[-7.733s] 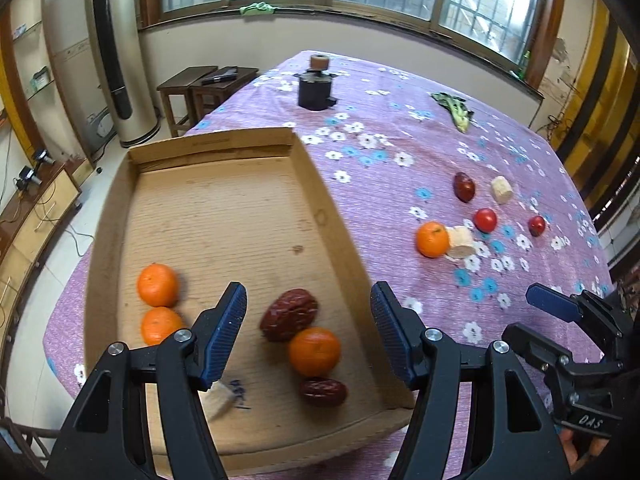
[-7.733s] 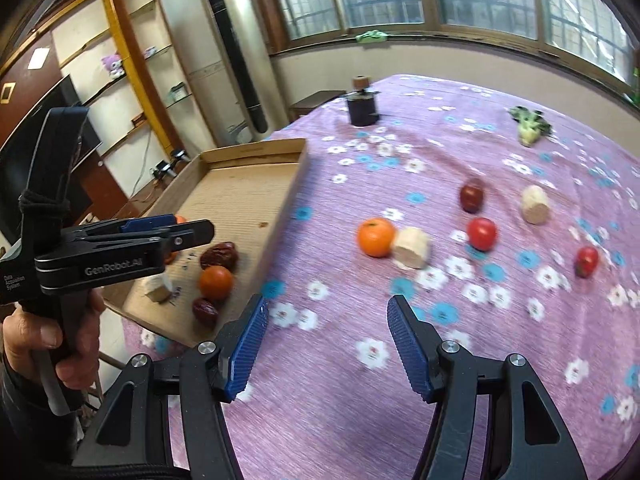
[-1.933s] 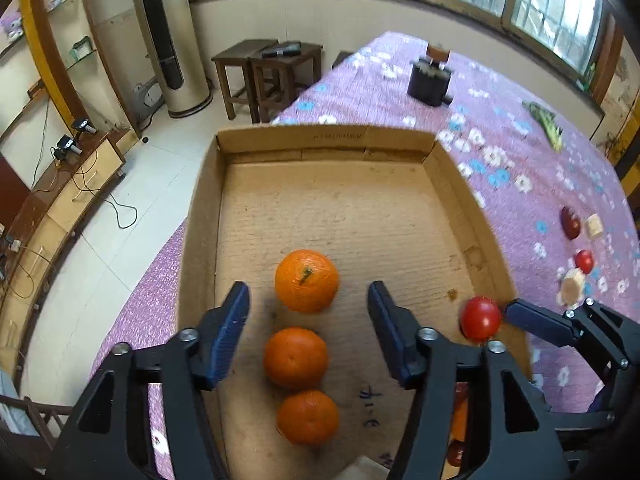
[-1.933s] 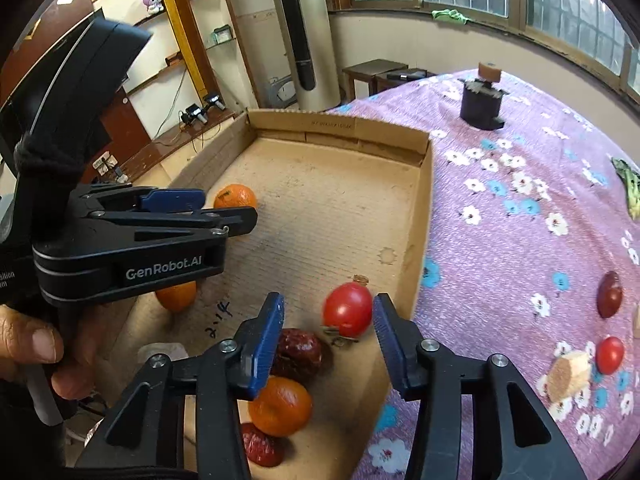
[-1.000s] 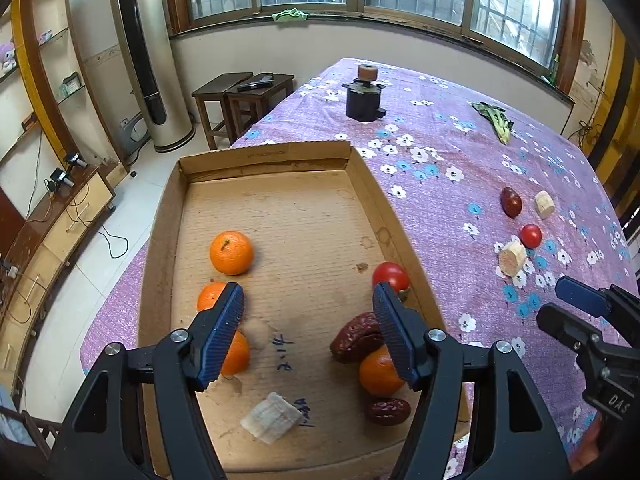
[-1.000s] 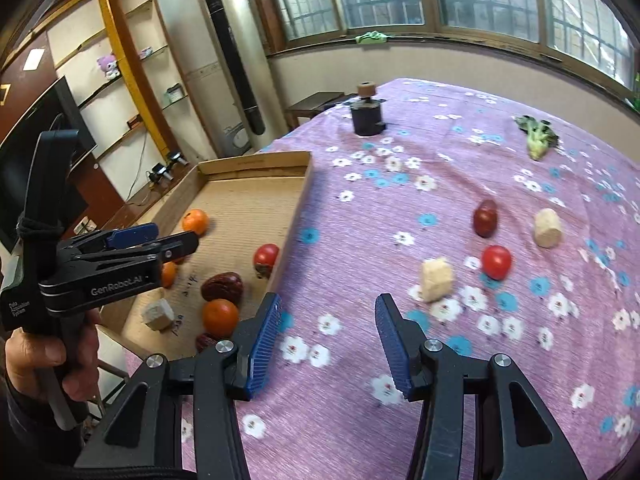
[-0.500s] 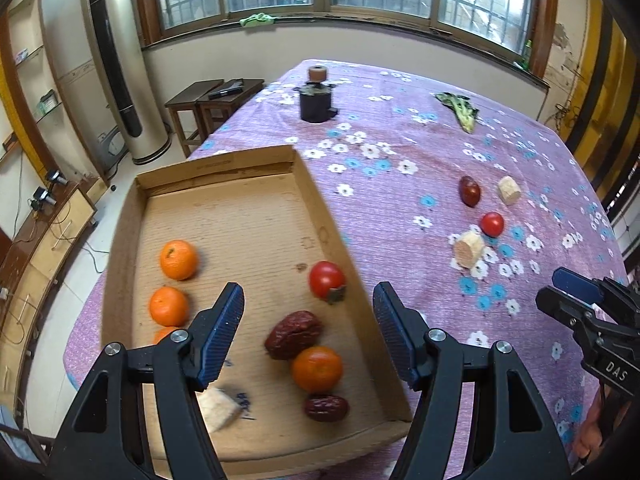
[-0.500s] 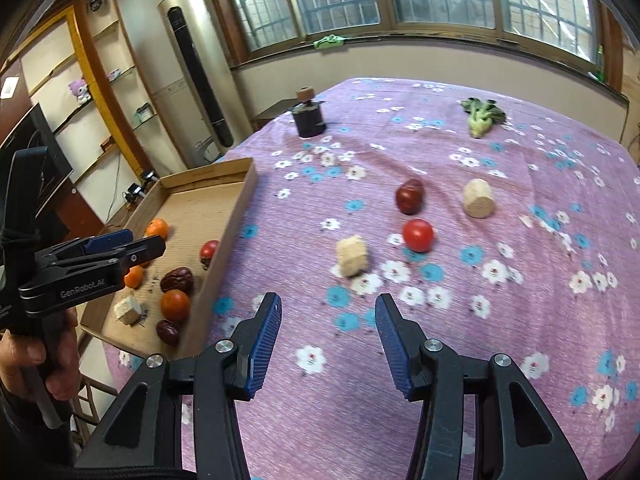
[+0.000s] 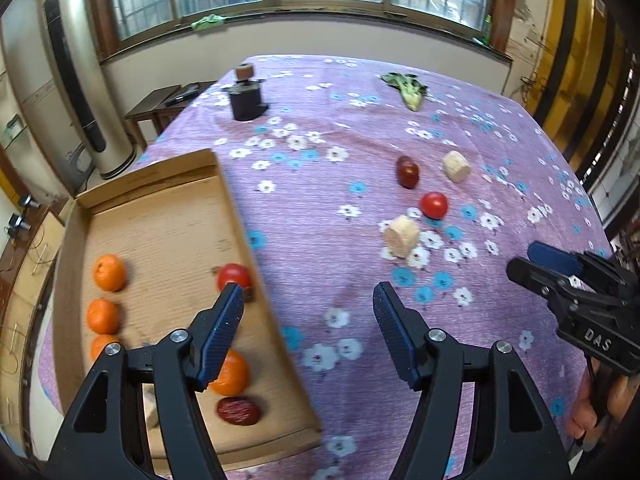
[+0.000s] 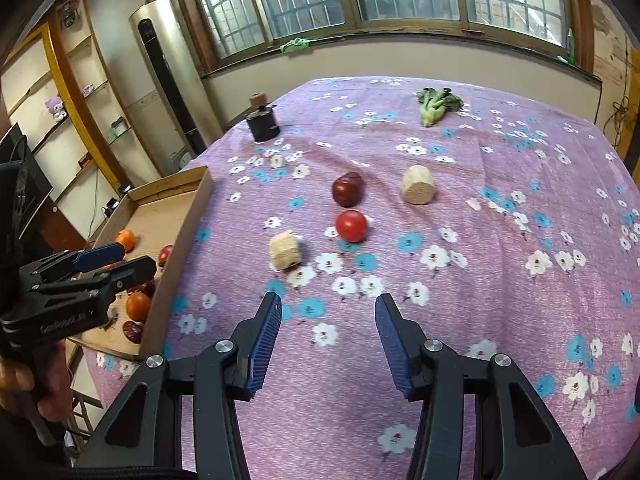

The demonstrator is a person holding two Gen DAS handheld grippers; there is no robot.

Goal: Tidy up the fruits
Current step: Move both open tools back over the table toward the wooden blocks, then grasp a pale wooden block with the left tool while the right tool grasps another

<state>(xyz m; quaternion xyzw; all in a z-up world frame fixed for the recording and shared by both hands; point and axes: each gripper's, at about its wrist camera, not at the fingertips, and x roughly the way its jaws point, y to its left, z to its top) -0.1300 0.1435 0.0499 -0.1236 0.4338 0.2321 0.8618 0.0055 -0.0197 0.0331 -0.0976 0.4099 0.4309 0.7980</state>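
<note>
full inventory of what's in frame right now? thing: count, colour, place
cardboard tray: 1, brown, table's left edge
oranges: 4, orange, in tray
tomato: 1, red, in tray by right wall
date: 1 clearly seen, dark red, tray's near end
tomato on cloth: 1, red, mid-table
dark red fruit: 1, behind that tomato
beige chunks: 2, on cloth
leafy vegetable: 1, green, far end
black holder: 1, far left
tablecloth: purple, floral
left gripper: open, empty
right gripper: open, empty
</note>
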